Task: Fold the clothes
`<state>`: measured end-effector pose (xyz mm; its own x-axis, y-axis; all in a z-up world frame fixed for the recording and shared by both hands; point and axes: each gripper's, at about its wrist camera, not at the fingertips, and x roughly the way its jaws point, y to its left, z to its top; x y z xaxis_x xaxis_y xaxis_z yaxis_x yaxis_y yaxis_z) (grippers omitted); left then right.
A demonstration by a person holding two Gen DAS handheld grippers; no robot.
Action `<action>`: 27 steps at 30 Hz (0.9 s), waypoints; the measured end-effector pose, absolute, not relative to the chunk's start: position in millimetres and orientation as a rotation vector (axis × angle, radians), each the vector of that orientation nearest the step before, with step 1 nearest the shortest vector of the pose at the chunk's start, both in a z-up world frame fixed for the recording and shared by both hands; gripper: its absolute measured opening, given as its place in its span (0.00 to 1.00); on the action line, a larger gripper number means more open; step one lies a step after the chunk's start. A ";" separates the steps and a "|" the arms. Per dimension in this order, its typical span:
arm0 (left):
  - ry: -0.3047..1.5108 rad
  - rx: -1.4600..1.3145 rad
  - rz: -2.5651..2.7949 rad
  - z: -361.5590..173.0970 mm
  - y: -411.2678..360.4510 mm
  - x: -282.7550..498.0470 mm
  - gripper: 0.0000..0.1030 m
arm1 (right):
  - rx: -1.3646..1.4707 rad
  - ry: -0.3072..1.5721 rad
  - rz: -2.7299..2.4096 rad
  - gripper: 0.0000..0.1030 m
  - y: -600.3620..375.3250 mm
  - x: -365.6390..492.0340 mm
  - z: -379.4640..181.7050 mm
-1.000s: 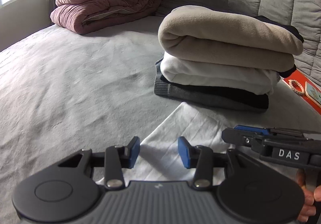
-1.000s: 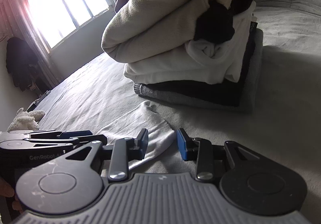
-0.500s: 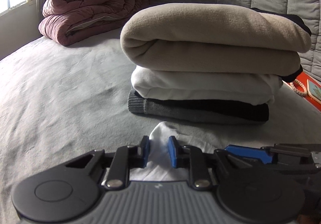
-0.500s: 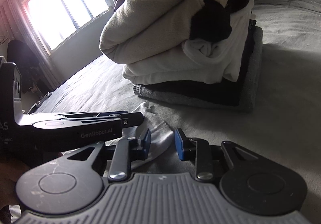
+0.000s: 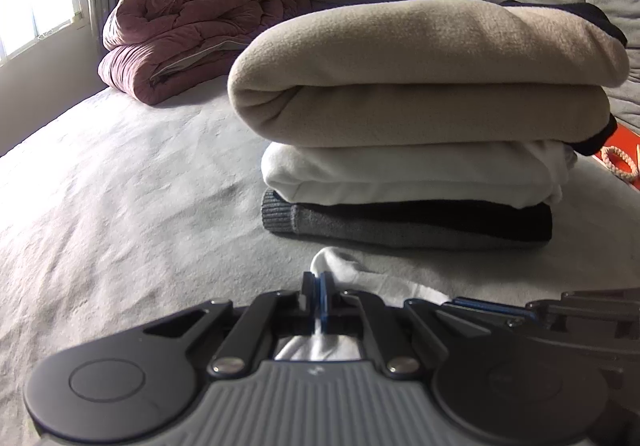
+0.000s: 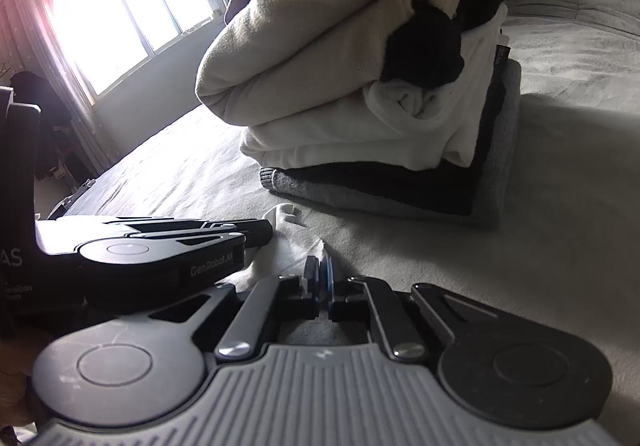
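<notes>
A white garment (image 5: 340, 260) lies flat on the grey bed sheet (image 5: 140, 214), in front of a stack of folded clothes (image 5: 420, 86): beige fleece on top, white in the middle, grey knit at the bottom. My left gripper (image 5: 319, 288) has its jaws closing tight on a raised fold of the white garment. Just to its right lies my right gripper (image 5: 460, 303). In the right wrist view, the right gripper (image 6: 322, 273) is closing on the garment's edge (image 6: 288, 242), with cloth pinched between the pads. The left gripper (image 6: 264, 227) lies close on its left.
A rolled maroon quilt (image 5: 200, 30) with a pillow on it sits at the far left of the bed, by a bright window (image 6: 120, 14). An orange box (image 5: 616, 150) holding a beaded bracelet lies right of the stack. Dark clothes (image 6: 28, 98) hang by the curtain.
Both grippers went from open to shut on the white garment. The left gripper moved forward towards the stack, coming alongside the right one, which stayed put.
</notes>
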<state>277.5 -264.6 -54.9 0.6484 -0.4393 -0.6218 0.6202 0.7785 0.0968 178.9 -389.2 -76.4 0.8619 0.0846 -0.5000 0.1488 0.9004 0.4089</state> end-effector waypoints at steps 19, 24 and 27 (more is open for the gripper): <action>0.618 0.165 -0.559 -42.0 -221.9 252.0 0.38 | 0.439 0.522 -0.052 0.39 -388.8 177.0 -72.3; 0.618 0.185 -0.505 -31.7 -175.4 233.2 0.40 | 0.426 0.562 -0.021 0.39 -375.6 174.1 -65.4; 0.620 0.195 -0.471 -24.4 -140.9 223.3 0.42 | 0.450 0.594 0.016 0.39 -368.6 173.1 -58.0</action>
<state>223.3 -140.9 -24.4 0.7127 -0.3648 -0.5991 0.4792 0.8770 0.0360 173.1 -368.6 -58.0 0.8316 0.1418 -0.5369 0.1134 0.9031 0.4142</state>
